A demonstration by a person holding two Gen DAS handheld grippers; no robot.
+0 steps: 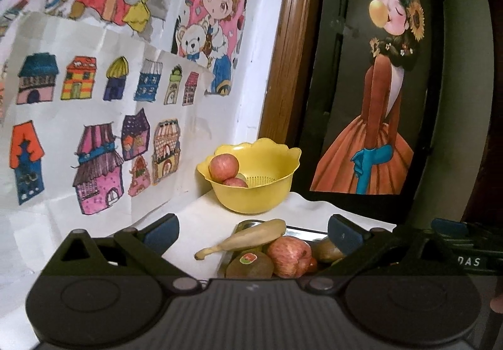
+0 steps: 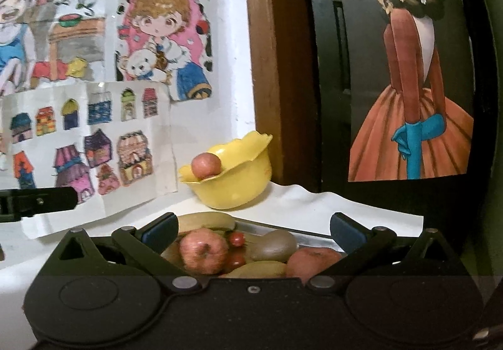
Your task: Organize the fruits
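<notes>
Since the banana [image 1: 248, 238] hangs over the tray [image 1: 301, 232] rim near the surface's back edge, a nudge could tip it off, I'd guess. Both the left gripper [image 1: 253, 230] and right gripper [image 2: 254, 229] are spread wide, fingers gripping nothing. Apples already sit in the yellow bowl [image 1: 267, 192] behind.

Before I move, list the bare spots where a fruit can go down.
Bare white cloth between the yellow bowl and the metal tray, and cloth right of the bowl below the poster. Inside the bowl, its right half is free; apples fill the left. The tray is crowded.
</notes>
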